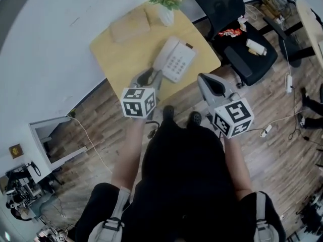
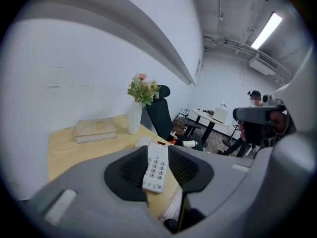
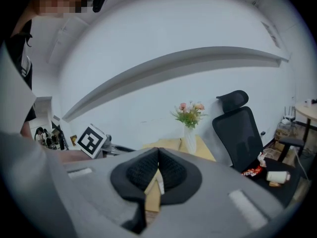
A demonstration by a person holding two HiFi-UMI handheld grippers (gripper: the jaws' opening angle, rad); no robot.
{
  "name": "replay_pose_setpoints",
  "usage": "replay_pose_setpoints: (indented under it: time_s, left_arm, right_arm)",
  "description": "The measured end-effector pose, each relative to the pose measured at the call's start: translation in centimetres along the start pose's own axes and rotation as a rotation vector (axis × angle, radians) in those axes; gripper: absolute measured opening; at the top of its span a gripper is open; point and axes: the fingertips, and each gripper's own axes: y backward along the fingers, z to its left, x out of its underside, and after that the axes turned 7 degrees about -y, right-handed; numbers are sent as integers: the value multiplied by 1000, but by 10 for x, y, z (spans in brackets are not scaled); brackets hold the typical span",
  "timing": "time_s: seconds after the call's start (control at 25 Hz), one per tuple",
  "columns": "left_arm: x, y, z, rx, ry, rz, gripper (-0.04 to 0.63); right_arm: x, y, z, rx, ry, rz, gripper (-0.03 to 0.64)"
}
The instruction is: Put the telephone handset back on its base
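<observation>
While the left gripper [image 2: 158,168] hovers at the near edge of the table [image 1: 118,54], its jaws stand partly apart and hold nothing; the pads are clear of any object, and the keypad of the telephone [image 1: 175,60] shows through the gap just beyond the jaw tips.

The right gripper [image 3: 157,170] has its jaws closed together, the pads meeting at the tips with nothing between them; in the head view it sits off the table's near right corner, above the wooden floor [image 1: 277,130], and apart from the telephone.

The telephone is white and lies flat near the table's near right edge; the handset [image 1: 164,52] lies along the left side of the base and appears seated on it, though the exact fit cannot be confirmed.

Further back on the table, a flat tan book [image 1: 130,25] lies towards the left; a white vase of flowers [image 1: 166,11] stands upright at the far edge, well apart from the telephone.

A black office chair [image 1: 242,49] stands just beside the table on its right; small items lie on its seat.
</observation>
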Motion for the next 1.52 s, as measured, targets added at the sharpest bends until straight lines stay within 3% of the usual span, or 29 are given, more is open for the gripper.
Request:
replay_pose_setpoints:
  time_s: [0.44, 0.6, 1.12, 1.52]
  left_arm:
    - [1, 79, -47, -159, 68, -100, 92]
    - [3, 101, -63, -193, 84, -134, 77]
    - [-4, 135, -101, -190, 76, -243, 21]
    - [-7, 131, -116, -156, 50, -236, 11]
  right_arm:
    - [9, 29, 15, -120, 149, 18, 3]
    - [11, 41, 19, -143, 154, -4, 3]
    - [25, 71, 32, -214, 170, 10, 3]
    - [28, 82, 20, -185, 149, 3, 2]
